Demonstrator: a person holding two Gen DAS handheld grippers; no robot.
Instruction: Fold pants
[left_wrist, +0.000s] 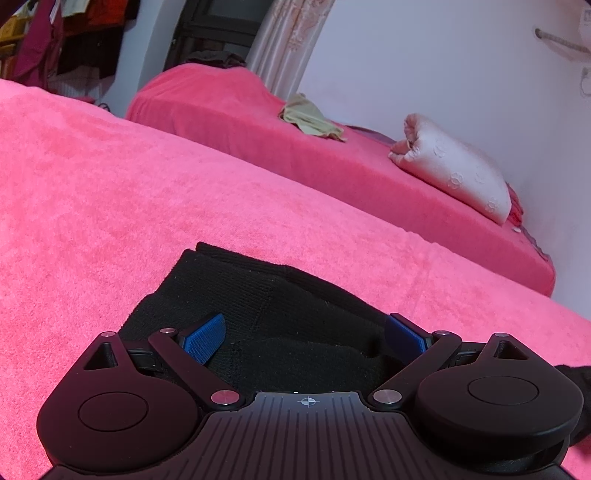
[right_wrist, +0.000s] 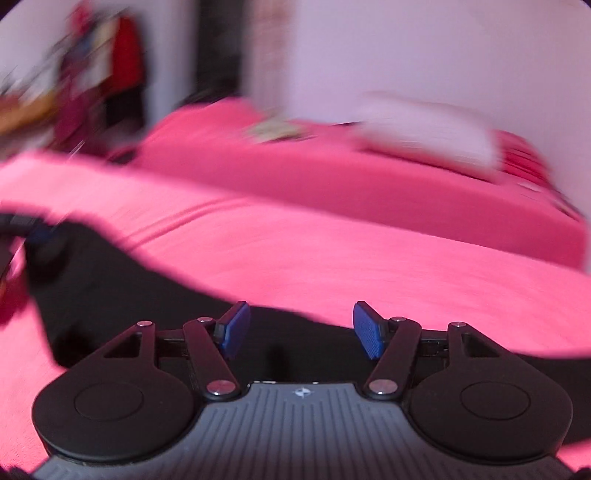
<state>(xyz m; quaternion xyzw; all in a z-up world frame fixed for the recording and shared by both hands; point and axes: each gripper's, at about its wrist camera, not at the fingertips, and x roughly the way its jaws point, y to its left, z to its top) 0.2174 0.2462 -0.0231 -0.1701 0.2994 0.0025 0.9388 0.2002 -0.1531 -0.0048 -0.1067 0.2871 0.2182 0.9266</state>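
While the black pants (left_wrist: 258, 295) lie bunched on the pink blanket (left_wrist: 110, 184), both grippers hover over them, left gripper (left_wrist: 306, 334) spread wide, right gripper (right_wrist: 301, 328) spread too, gripping nothing.

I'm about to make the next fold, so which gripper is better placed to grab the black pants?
Probably the left gripper: its open jaws sit steady over bunched black pants. The right gripper is open at the fabric's edge, but its view is motion-blurred.

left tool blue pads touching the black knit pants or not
Cannot tell. In the left wrist view the left tool is open with the black knit pants between its pads, but no contact or gap shows plainly.
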